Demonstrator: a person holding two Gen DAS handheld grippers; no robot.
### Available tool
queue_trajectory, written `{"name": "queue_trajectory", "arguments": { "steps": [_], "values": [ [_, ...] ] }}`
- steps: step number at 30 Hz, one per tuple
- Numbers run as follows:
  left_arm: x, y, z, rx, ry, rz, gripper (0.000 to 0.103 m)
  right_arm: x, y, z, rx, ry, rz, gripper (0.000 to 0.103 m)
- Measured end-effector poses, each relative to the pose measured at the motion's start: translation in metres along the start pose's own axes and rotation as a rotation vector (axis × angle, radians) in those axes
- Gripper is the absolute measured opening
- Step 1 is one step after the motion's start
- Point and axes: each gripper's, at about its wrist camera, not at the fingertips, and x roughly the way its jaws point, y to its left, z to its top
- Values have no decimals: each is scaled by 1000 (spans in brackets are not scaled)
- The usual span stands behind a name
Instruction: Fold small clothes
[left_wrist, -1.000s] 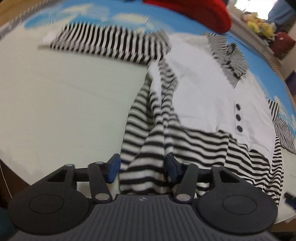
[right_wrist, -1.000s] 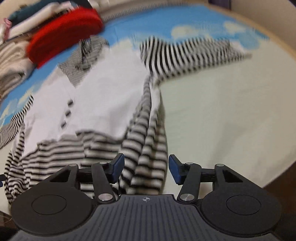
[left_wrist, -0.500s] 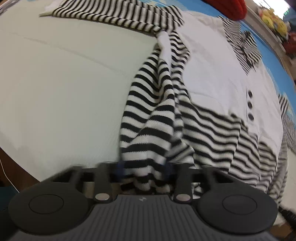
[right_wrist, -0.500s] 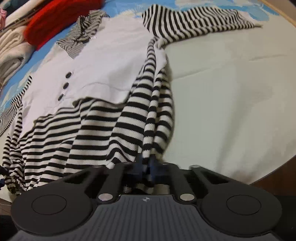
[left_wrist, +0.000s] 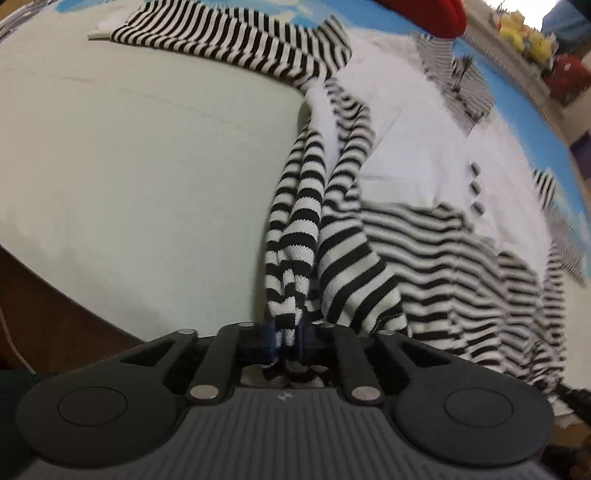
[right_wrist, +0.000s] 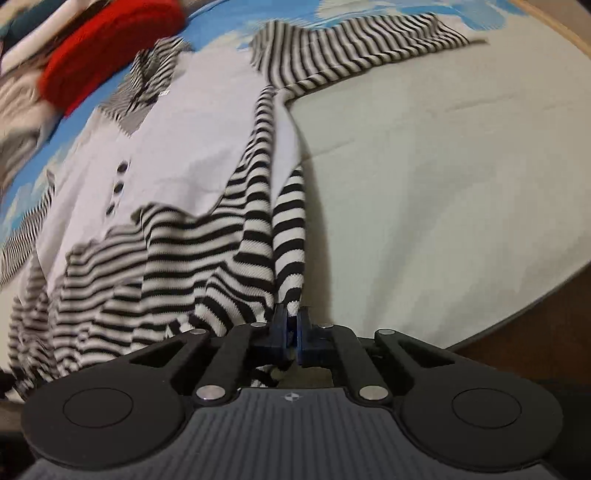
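A small sweater (left_wrist: 424, 147) with a white buttoned front, striped collar and black-and-white striped sleeves and hem lies spread on the pale sheet (left_wrist: 147, 166). My left gripper (left_wrist: 290, 338) is shut on the bunched striped hem at the sweater's near left corner. In the right wrist view the same sweater (right_wrist: 192, 140) stretches away, and my right gripper (right_wrist: 293, 328) is shut on a thin fold of striped hem at its near right corner. Both corners are drawn up into ridges running toward the sleeves.
A red knit garment (right_wrist: 110, 48) lies beyond the collar, also seen as the red garment (left_wrist: 432, 11) at the top edge. Folded clothes (right_wrist: 18, 99) are stacked far left. Yellow plush toys (left_wrist: 524, 33) sit on a far shelf. The sheet's near edge (right_wrist: 517, 314) drops off.
Both grippers went from open, straddling the striped hem, to shut on it. The hem corners have bunched and risen from the sheet.
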Motion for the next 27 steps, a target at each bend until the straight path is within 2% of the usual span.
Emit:
{"name": "queue_trajectory", "arguments": {
  "steps": [1,2,3,4,6,7,10,15,16,17,18,19,21,25,27],
  "values": [
    [-5,-1,3,-14,-16,-22,29,-2,2,0,3,-14,-6,11],
    [-9,0,4,-26,-35,-45,49,-3,3,4,19,-33,-2,15],
    [-14,-2,4,-34,-61,-63,61,-7,3,6,39,-58,6,27],
    [-18,-4,5,-35,-89,-74,72,-10,2,7,52,-78,14,48],
    [-21,-12,5,-29,-116,-93,75,-14,2,8,64,-112,15,73],
    [-19,-17,4,-25,-117,-100,77,-15,4,9,62,-120,21,75],
    [-8,-22,4,-13,-77,-76,83,-5,10,10,48,-99,45,75],
    [17,-30,5,32,4,15,84,16,11,5,27,-9,-7,75],
    [20,-30,4,53,11,47,80,17,11,3,23,0,-16,74],
    [22,-27,0,80,13,92,59,19,11,2,12,12,-27,71],
    [24,-25,-1,102,26,145,53,20,12,0,-2,16,-42,49],
    [24,-20,-3,94,37,148,52,21,12,-1,-18,20,-50,28],
    [20,-18,-3,89,31,135,50,18,12,-4,-27,19,-41,22],
    [8,-29,-3,116,-30,128,56,16,14,-5,-48,25,-51,22],
    [-5,-35,-1,127,-107,95,60,9,13,-3,-34,-2,-65,32]
  ]
}}
